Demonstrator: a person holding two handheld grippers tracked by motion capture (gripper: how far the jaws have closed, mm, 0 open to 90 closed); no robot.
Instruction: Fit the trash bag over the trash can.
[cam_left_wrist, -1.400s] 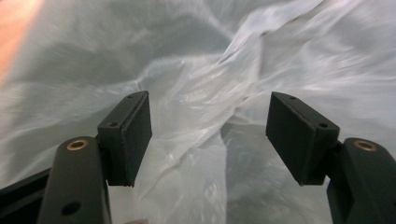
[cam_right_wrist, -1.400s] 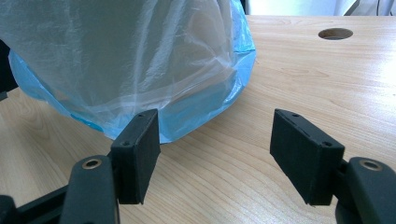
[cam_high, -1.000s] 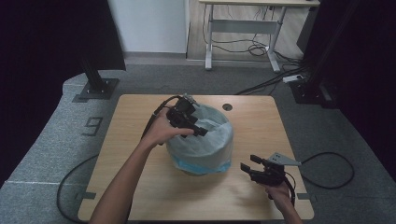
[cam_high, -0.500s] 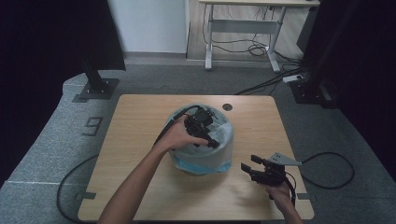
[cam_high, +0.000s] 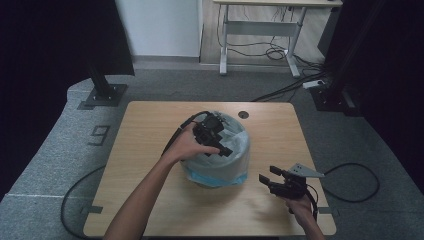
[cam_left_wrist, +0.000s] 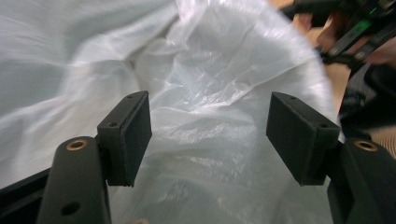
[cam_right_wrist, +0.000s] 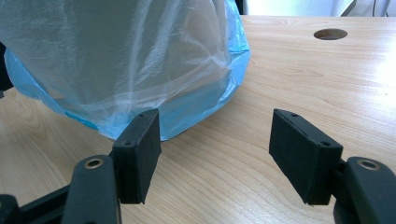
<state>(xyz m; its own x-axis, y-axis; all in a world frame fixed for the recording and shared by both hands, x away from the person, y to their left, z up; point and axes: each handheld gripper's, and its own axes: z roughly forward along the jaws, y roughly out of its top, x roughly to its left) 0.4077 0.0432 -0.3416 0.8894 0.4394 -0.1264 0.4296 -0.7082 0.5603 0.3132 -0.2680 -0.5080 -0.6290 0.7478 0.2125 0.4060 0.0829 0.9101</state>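
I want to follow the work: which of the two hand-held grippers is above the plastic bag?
The left hand-held gripper, jaws open over the plastic bag. The right hand-held gripper waits beside it, over bare table.

Bag (cam_left_wrist: 201, 84) contents hidden, left side blurred

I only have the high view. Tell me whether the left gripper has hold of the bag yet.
Observer: Not yet. In the left gripper view the left gripper has its jaws wide apart, with crumpled clear plastic of the bag between them.
Operator: Report the right gripper's jaws.
Observer: The right gripper is open too, with bare table between the jaws. The bag stands just beyond its left jaw.
Operator: Describe the bag's base.
Observer: From the right gripper view, the bottom edge is blue and sits on the wood; above it the plastic is clear.
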